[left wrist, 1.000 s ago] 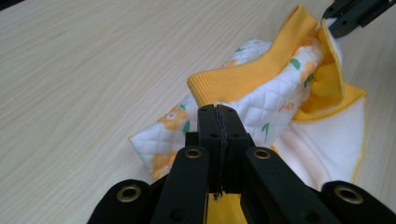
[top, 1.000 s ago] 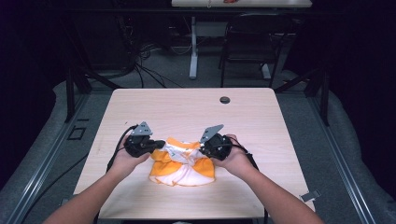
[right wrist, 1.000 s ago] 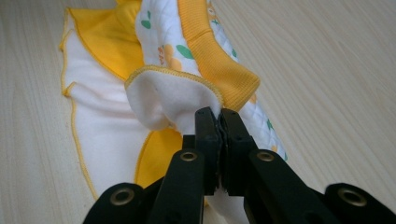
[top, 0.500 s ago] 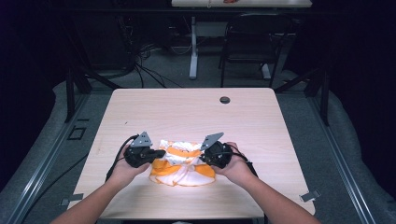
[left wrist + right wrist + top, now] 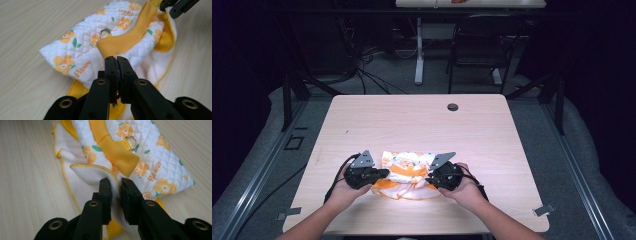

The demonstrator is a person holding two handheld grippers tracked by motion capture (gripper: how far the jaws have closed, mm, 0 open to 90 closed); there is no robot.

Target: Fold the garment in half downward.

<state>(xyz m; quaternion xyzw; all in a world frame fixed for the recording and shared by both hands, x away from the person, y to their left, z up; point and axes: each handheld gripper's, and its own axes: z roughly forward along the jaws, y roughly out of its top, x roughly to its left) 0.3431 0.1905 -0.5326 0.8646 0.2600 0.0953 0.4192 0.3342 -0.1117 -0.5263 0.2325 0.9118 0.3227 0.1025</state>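
Observation:
A small quilted garment [image 5: 404,170], white with orange flowers and yellow lining, lies crumpled near the table's front edge. A yellow ribbed band [image 5: 125,41] crosses it beside a metal D-ring [image 5: 105,33]. My left gripper [image 5: 379,174] is at its left side, jaws shut on the cloth at the band's end [image 5: 117,58]. My right gripper [image 5: 429,179] is at its right side, jaws shut on a white flap with yellow stitched trim [image 5: 115,183]. The band [image 5: 112,147] and ring [image 5: 131,141] lie just beyond that flap. The right gripper's black tips [image 5: 175,5] touch the garment's far corner.
The light wooden table [image 5: 422,125] has a black round grommet [image 5: 452,107] near its far edge. A metal clamp [image 5: 543,210] sticks out at the front right corner. Behind the table stand a chair [image 5: 477,50] and a desk leg, with cables on the floor.
Both grippers have moved toward the table's front edge and slightly apart, drawing the garment with them. The garment now lies flatter and nearer the person.

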